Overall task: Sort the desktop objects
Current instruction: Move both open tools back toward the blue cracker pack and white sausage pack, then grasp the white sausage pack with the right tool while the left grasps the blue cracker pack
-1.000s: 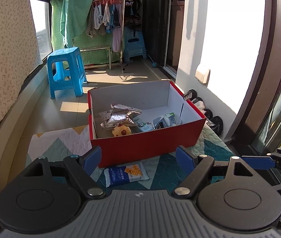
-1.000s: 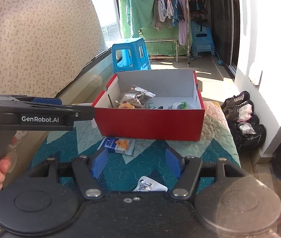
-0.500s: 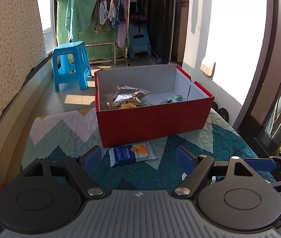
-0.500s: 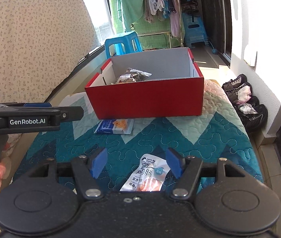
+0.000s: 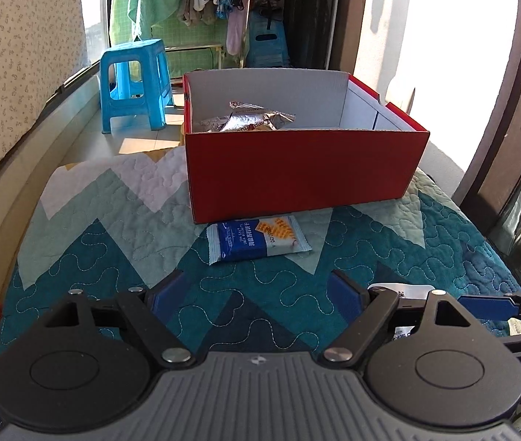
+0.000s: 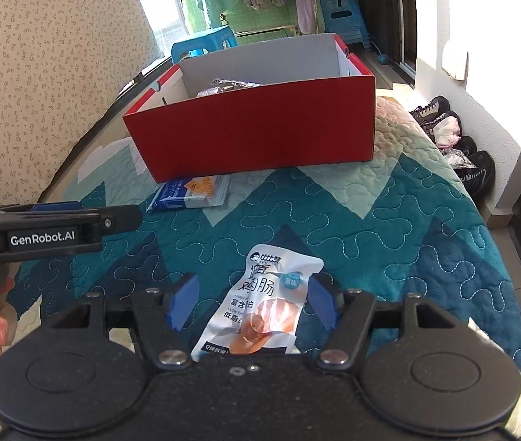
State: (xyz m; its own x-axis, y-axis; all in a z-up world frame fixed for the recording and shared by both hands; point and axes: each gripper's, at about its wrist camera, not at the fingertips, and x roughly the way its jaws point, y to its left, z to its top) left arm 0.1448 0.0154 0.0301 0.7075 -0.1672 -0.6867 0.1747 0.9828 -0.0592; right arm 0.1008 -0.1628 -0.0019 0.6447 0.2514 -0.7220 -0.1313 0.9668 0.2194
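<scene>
L claw (image 5: 257,294) spread, empty; blue packet (image 5: 257,239) lies ahead, touching red box (image 5: 304,169). R claw (image 6: 251,303) spread astride white pouch (image 6: 260,305) on quilt (image 6: 407,228), not pinching. Risk: pads snag quilt w/ pouch, or slick film slips.

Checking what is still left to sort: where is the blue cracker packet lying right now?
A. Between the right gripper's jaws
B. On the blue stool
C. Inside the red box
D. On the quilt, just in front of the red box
D: the blue cracker packet lies flat on the quilt, right at the near wall of the red box.
</scene>
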